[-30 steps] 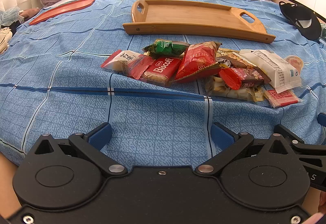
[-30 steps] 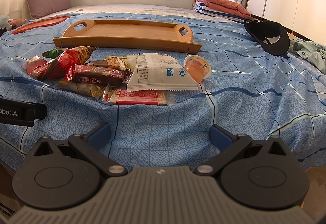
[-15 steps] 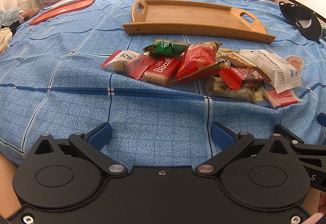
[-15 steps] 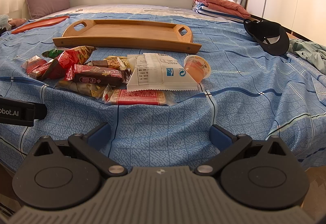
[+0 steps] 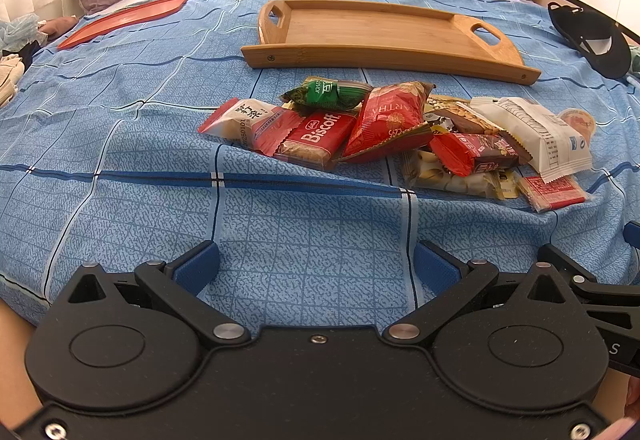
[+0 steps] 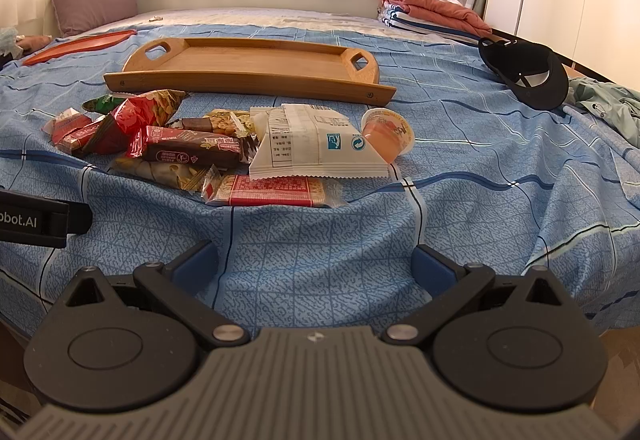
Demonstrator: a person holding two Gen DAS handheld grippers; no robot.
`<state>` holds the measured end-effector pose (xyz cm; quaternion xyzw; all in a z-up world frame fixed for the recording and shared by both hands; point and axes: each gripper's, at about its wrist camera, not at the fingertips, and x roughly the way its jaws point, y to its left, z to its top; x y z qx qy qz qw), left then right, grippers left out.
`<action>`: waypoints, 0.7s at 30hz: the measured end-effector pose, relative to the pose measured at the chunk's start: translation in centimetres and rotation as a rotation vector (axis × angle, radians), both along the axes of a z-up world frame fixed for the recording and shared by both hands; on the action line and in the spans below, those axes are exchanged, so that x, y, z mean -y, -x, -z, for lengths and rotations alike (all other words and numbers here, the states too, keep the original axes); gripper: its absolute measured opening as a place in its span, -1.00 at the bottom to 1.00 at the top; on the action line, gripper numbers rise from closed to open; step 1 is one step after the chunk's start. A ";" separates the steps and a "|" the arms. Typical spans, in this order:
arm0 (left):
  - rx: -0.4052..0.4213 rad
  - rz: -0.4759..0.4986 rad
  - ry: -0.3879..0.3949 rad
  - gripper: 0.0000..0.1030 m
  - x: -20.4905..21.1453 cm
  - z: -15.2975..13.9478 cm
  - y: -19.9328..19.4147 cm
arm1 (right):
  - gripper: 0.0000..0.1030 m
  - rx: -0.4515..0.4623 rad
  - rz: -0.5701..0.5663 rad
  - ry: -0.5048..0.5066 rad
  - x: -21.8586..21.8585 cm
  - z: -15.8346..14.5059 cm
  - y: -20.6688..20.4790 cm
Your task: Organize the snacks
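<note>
- Left gripper (image 5: 316, 264) and right gripper (image 6: 314, 262) hover over the near edge of the bed (image 5: 120, 200), fingers spread, holding nothing
- Snacks (image 5: 384, 124) lie heaped mid-bed, just short of the wooden tray (image 5: 376, 32), apart from it
- A jelly cup (image 6: 386, 132) touches the white packet (image 6: 316, 144) at the heap's right end
- Black cap (image 6: 528, 76) rests near the right edge

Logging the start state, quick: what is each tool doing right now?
Left tool: open, holding nothing, above the blue bedspread.
Right tool: open, holding nothing.
</note>
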<state>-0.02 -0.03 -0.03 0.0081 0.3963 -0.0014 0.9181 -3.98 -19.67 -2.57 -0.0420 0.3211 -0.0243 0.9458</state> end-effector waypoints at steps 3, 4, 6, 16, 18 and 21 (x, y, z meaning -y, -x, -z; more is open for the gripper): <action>0.000 0.000 0.000 1.00 0.0 0.0 0.0 | 1.00 0.000 0.000 -0.001 0.0 0.0 0.0; 0.000 0.000 0.000 1.00 0.0 0.0 0.0 | 1.00 0.001 0.000 0.000 0.0 0.0 0.0; 0.000 0.000 0.000 1.00 0.0 0.0 0.0 | 1.00 0.011 0.001 0.000 0.1 0.0 0.1; 0.026 0.003 0.003 1.00 0.0 0.4 0.1 | 1.00 0.063 -0.002 -0.028 0.7 0.5 0.9; 0.037 -0.008 0.015 1.00 -0.1 0.5 0.3 | 1.00 0.062 0.004 -0.023 0.5 0.5 0.9; 0.040 -0.002 0.006 1.00 -0.3 0.2 0.6 | 1.00 0.069 0.003 -0.039 0.7 0.7 0.9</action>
